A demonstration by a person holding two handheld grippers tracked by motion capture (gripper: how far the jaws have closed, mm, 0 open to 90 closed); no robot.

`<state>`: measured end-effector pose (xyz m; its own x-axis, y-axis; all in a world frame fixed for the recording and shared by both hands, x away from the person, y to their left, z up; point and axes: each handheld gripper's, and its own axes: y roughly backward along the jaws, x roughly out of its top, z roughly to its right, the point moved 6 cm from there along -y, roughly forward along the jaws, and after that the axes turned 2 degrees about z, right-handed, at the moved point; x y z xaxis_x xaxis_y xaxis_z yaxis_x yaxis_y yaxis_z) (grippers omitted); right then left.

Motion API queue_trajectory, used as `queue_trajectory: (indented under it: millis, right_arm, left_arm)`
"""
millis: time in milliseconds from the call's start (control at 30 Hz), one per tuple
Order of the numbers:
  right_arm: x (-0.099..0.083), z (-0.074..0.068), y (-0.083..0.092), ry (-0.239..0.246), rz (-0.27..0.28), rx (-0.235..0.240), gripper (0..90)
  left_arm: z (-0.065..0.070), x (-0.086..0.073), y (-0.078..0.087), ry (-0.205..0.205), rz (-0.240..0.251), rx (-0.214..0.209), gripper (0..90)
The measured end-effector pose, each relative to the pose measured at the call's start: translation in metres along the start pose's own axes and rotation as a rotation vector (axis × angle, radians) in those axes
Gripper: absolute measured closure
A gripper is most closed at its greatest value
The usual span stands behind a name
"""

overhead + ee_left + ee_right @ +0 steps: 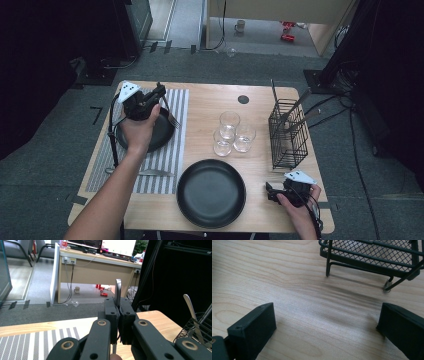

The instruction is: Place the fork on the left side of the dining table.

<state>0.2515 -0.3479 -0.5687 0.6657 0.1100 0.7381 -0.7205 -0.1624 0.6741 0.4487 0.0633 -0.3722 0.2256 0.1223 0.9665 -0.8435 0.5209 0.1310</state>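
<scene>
The left tool [159, 95] is clamped on a fork [172, 119] by its handle, carrying it above the small black plate [162, 134] on the striped placemat [177, 102] (likely to lay it beside the plate). The right tool [272, 192] rests on the bench [200, 102], jaws wide apart, holding nothing, near the wire caddy [288, 132].

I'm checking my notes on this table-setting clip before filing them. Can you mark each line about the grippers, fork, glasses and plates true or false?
1. The left gripper is shut on a fork. True.
2. The right gripper holds a glass. False: its jaws stand open over bare table.
3. Three glasses stand near the table's middle. True.
4. The wire caddy is empty. False: utensils stand in it.
5. Both black plates lie on the striped mat. False: the near plate lies on bare wood.
</scene>
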Motion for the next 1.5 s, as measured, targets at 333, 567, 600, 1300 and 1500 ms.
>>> queue_trajectory:
  millis: [333, 567, 600, 1300, 1500]
  right_arm:
    - [0.000, 0.000, 0.000, 0.002, -0.001, 0.000, 0.9]
    - [0.000, 0.000, 0.000, 0.002, -0.001, 0.000, 0.9]
    - [0.000, 0.000, 0.000, 0.002, 0.000, 0.000, 0.9]
    - [0.000, 0.000, 0.000, 0.002, 0.000, 0.000, 1.1]
    - [0.000, 0.000, 0.000, 0.002, 0.000, 0.001, 1.2]
  left_arm:
    - [-0.007, -0.004, -0.008, 0.013, -0.018, 0.005, 88.4]
    - [-0.012, -0.011, -0.014, 0.011, -0.025, 0.013, 88.4]
    - [-0.013, -0.012, -0.015, 0.009, -0.028, 0.014, 88.4]
    - [-0.036, -0.015, -0.043, 0.003, 0.045, 0.105, 88.4]
    - [-0.040, -0.017, -0.059, -0.039, 0.038, 0.133, 88.4]
